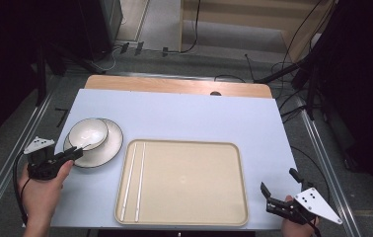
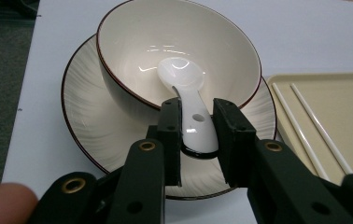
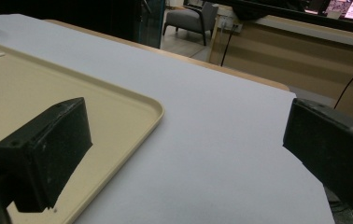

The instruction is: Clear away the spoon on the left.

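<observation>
A white ceramic spoon lies with its scoop inside a cream bowl that has a dark rim. The bowl stands on a matching plate. My left gripper is shut on the spoon's handle, which juts out over the bowl's rim. From the high view, this gripper sits at the table's left edge, beside the bowl and plate. My right gripper rests near the front right corner, jaws wide apart, with nothing between them.
A large beige tray fills the middle front of the white table, with a pair of white chopsticks lying along its left side. The tray's corner is just left of my right gripper. Cables lie on the floor beyond the table.
</observation>
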Tool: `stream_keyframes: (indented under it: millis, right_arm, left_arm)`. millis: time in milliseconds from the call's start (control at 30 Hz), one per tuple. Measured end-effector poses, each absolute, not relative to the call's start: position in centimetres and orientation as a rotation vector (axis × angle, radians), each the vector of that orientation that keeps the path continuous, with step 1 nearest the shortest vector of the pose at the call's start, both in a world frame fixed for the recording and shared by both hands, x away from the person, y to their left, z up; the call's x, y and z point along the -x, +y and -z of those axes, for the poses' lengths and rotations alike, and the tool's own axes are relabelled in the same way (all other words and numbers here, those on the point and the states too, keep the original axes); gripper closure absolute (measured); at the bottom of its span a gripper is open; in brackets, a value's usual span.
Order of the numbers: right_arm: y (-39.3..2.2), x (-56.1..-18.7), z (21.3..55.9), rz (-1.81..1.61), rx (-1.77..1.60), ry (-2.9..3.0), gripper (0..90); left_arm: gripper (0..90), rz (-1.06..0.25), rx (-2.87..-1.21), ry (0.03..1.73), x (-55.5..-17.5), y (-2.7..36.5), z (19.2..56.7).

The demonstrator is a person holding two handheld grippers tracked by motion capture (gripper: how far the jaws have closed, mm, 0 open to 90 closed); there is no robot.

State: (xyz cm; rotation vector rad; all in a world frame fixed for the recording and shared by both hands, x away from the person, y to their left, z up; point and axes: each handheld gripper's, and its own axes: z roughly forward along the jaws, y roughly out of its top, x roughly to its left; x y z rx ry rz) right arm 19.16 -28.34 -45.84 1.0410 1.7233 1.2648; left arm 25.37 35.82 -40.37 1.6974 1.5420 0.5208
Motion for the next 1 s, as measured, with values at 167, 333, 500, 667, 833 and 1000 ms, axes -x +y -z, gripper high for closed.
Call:
stream_keyframes:
  millis: [167,333,500,667,833,1000]
  right_arm:
    - [-28.4,-19.1,45.8,-1.265,-1.042,1.72,1.4]
    - [-28.5,-19.1,45.8,-1.267,-1.046,1.719,1.4]
    - [-28.3,-19.2,45.9,-1.261,-1.041,1.725,1.4]
    - [-28.2,-19.2,45.8,-1.26,-1.039,1.725,1.4]
    - [-28.4,-19.1,45.8,-1.265,-1.043,1.716,1.4]
    - [-28.4,-19.2,45.8,-1.262,-1.04,1.718,1.4]
  left_arm:
    - [65.1,-0.514,-1.668,1.524,-25.2,36.2,40.0]
    - [65.5,-0.474,-1.598,1.532,-25.0,37.1,39.7]
    - [65.9,-0.4,-1.552,1.548,-25.2,37.7,39.9]
    - [70.1,-0.313,-1.569,1.575,-25.6,37.6,40.6]
    - [77.8,-0.324,-1.571,1.571,-25.5,37.3,40.5]
    - [83.7,-0.35,-1.584,1.56,-25.4,36.9,40.4]
